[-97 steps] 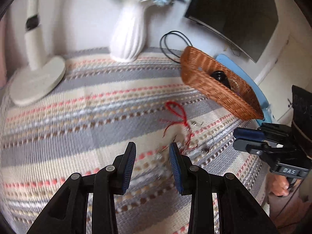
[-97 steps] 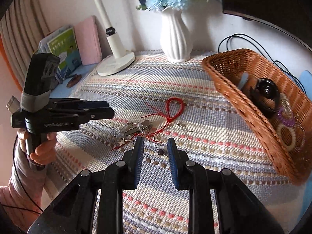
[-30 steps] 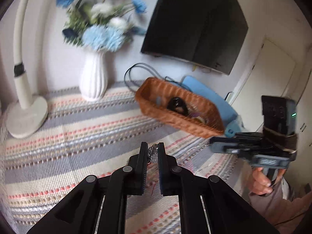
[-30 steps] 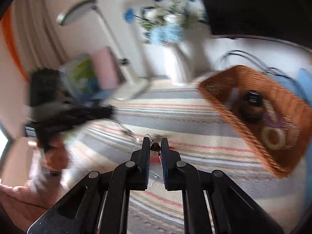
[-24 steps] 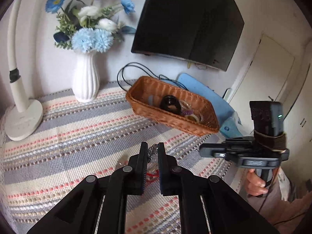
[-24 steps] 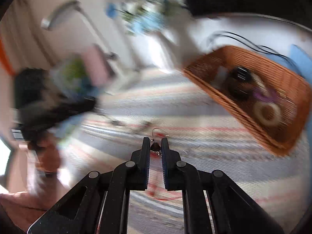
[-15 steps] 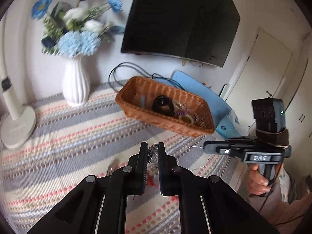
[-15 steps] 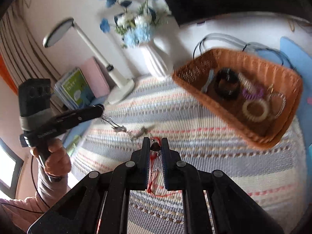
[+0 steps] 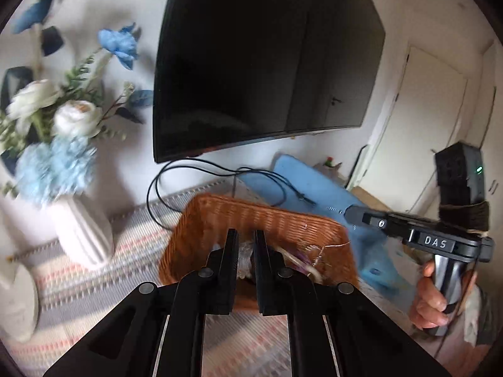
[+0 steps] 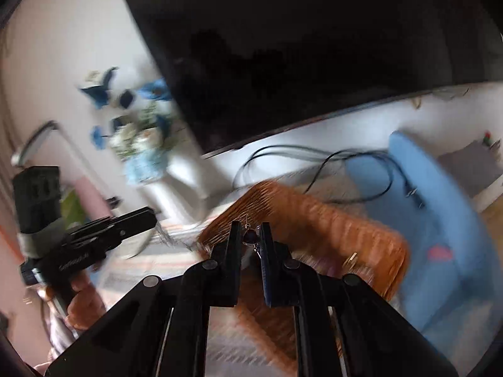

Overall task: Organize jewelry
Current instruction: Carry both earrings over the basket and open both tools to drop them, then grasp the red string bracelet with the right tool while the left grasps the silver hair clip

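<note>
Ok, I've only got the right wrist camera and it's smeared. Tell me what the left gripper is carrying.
Observer: The left gripper is shut on a clear beaded jewelry piece and points into the brown woven wicker basket.
Operator: My right gripper pinches a small dark bead. List what's in that basket.
Observer: The picture is blurred, but a purple loop and a cream loop show inside, beside the left fingers.
Operator: Place my gripper against the basket.
Observer: In the left wrist view its tip appears above the basket's far right corner, and a thin gold strand shows at the rim below it.
</note>
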### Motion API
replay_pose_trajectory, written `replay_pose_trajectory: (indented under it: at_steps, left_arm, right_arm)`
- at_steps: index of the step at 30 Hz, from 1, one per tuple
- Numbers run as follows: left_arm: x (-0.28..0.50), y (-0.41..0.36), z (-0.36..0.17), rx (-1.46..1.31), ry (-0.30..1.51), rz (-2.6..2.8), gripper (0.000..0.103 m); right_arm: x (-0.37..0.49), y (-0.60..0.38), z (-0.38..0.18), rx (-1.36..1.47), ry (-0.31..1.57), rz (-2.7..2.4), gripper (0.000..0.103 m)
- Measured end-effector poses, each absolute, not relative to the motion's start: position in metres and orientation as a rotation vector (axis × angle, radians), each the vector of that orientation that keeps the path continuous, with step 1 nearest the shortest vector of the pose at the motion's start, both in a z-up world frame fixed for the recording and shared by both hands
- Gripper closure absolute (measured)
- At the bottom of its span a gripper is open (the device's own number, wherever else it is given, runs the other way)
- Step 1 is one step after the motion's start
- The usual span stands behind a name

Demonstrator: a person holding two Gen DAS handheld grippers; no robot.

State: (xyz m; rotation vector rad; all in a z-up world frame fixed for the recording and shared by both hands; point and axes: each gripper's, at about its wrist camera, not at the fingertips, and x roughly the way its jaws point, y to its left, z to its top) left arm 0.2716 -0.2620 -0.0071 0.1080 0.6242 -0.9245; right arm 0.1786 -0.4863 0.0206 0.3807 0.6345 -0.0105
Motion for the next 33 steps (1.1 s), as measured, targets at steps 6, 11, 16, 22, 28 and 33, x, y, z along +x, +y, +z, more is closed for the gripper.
replay_pose_trajectory:
  at_steps: [6, 11, 16, 22, 28, 33]
  left_arm:
    - [0.314, -0.285, -0.042, 0.111, 0.658, -0.897, 0.095]
    - [0.339, -0.285, -0.068, 0.099, 0.746, -0.879, 0.095]
    - [0.344, -0.281, -0.071, 0.086, 0.774, -0.884, 0.095]
    - [0.321, -0.259, -0.044, 0.106, 0.714, -0.872, 0.077]
    - [0.291, -0.198, -0.015, 0.105, 0.684, -0.808, 0.077]
    - [0.259, -0.138, 0.004, 0.075, 0.654, -0.760, 0.077]
  right_arm:
    - [0.238, -0.500, -0.015, 0.360, 0.711, -0.051, 0.090]
    - [0.259, -0.501, -0.044, 0.349, 0.787, -0.072, 0.090]
    - [0.259, -0.496, -0.045, 0.317, 0.804, -0.092, 0.089]
    - [0.248, -0.488, -0.035, 0.322, 0.806, -0.056, 0.081]
    - [0.207, -0.460, -0.006, 0.303, 0.737, 0.024, 0.081]
    - [0.183, -0.421, 0.018, 0.256, 0.713, 0.093, 0.080]
